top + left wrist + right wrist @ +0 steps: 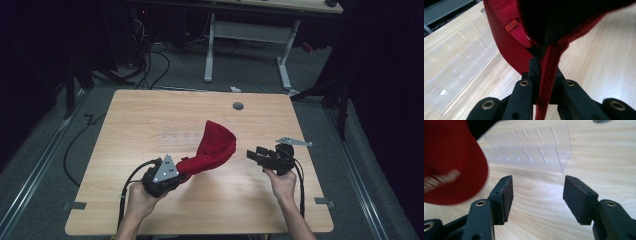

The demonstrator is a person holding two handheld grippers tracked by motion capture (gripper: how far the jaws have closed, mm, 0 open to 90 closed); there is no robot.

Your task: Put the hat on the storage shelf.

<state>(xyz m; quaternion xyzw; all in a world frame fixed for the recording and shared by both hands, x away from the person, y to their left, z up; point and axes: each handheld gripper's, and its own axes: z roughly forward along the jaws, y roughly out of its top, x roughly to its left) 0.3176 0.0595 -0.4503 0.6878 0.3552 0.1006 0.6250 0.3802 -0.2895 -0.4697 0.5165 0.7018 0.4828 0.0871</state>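
A red cap (215,147) hangs above the middle of the wooden table (130,110), held up by its rear edge. My left gripper (182,175) is shut on that edge. In the left gripper view the cap's red fabric (506,47) passes between the closed jaws of the left gripper (544,67), and an orange label (512,25) shows inside. My right gripper (253,156) stands open just right of the cap, apart from it. In the right gripper view the right gripper (537,192) holds nothing, and the cap (449,165) is at the left.
A clear slotted acrylic rack (531,150) lies on the table beyond the cap, also seen as the rack (456,65) in the left gripper view. A grey round cover (238,106) sits near the table's far edge. Cables and a desk frame (247,35) are on the floor beyond.
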